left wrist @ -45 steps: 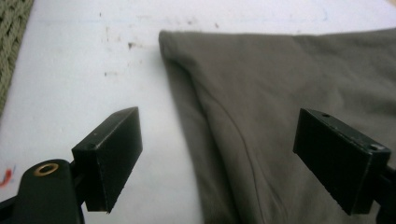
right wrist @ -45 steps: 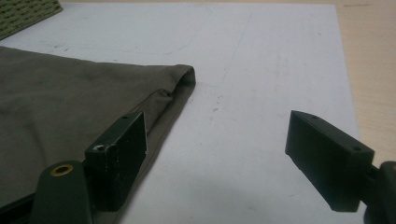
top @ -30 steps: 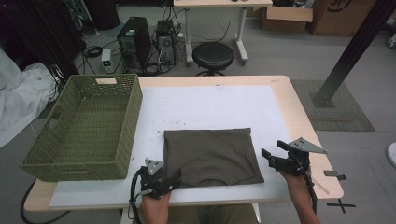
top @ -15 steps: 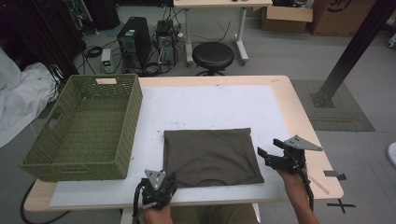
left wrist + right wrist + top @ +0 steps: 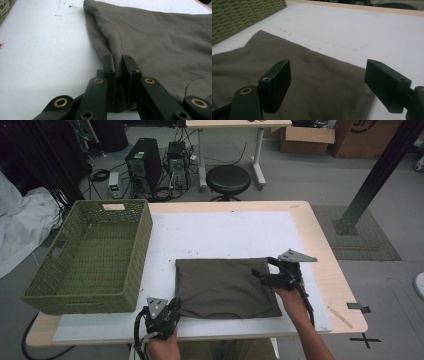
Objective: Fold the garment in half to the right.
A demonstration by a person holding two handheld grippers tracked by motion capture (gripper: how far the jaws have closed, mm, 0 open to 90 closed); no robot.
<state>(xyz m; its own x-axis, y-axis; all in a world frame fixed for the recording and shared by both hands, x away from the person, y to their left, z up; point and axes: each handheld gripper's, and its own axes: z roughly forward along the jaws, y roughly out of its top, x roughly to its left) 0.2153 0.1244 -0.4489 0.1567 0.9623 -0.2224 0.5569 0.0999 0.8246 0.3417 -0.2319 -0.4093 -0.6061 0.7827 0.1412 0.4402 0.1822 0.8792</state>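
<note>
We see a folded, dark olive-brown cloth garment [image 5: 227, 287] lying flat on the white mat [image 5: 220, 232] that covers the wooden desk [image 5: 327, 265], close to the desk's near edge and a little toward its right side. Its near-left corner is pinched between the black fingers of the left gripper [image 5: 118, 67]; in the left gripper view a ridge of fabric rises into the narrow gap between them, so we judge the corner is held fast, probably to lift or fold it. The right gripper [image 5: 328, 83] hovers at the garment's right edge with its fingers spread wide and nothing between them, the cloth lying just under and ahead of them. We take this as a line-up for a matching hold on that side, so that both ends can be raised together and the fabric kept from sagging or bunching. In the high view the left gripper [image 5: 160, 312] sits at the near edge. A green woven rectangular basket [image 5: 87, 255] stands empty at the desk's left edge, well apart from the garment, perhaps its destination.
</note>
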